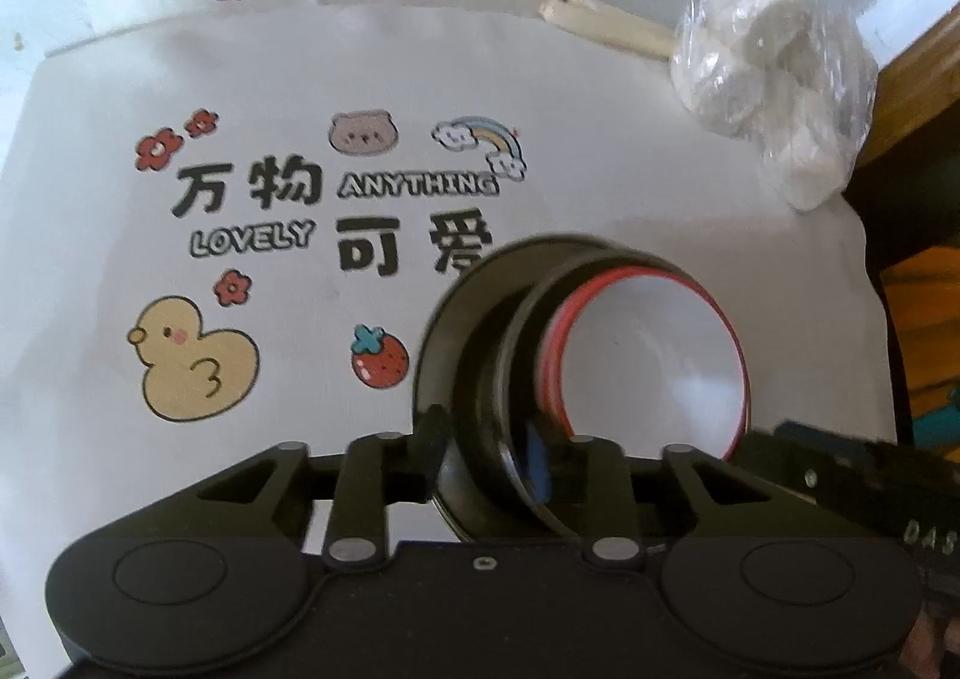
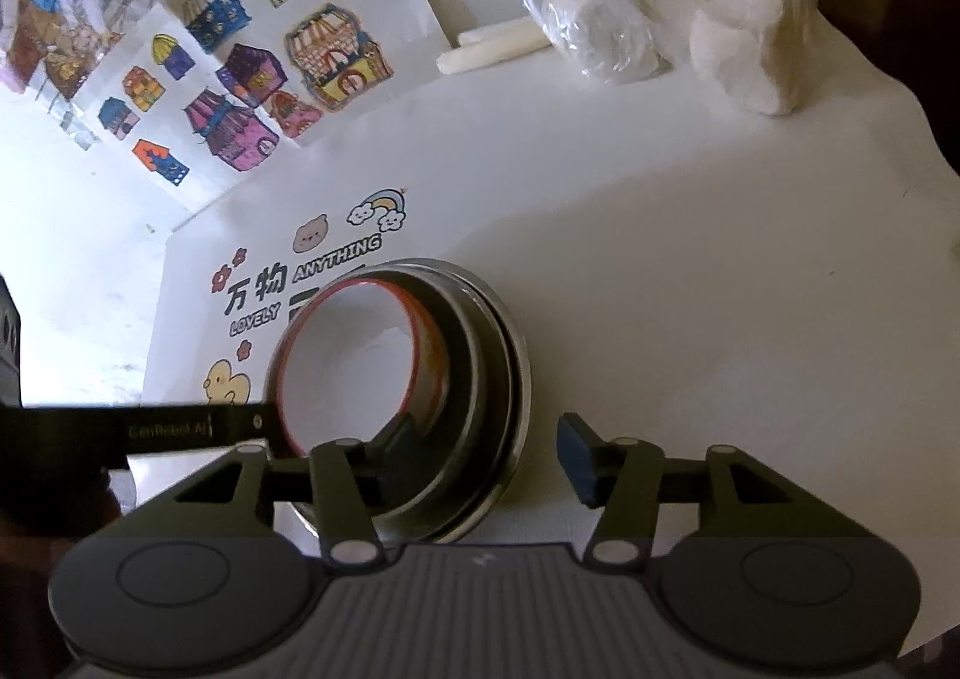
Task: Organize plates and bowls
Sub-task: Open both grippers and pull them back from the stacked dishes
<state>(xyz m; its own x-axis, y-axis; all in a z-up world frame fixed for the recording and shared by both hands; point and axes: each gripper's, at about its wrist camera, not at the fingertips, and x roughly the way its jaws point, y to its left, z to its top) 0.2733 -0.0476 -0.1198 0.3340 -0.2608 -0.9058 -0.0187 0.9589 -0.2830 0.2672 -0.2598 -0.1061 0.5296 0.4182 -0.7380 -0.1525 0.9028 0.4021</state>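
Left gripper (image 1: pixel 489 451): jaws parted, set astride the near wall of the outer bowl; pad contact cannot be told.
Right gripper (image 2: pixel 489 454): jaws spread wide, nothing pinched.
Bowl stack (image 2: pixel 414 379): dark bowls nested, a red-rimmed white bowl (image 1: pixel 654 361) innermost, placed on the white printed cloth (image 1: pixel 180 78).
Plastic bag (image 1: pixel 774 84): wrapped white lumps, laid well beyond the stack.

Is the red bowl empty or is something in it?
Empty. The red bowl shows only its plain white inside, with nothing lying in it. It sits nested inside the black bowls.
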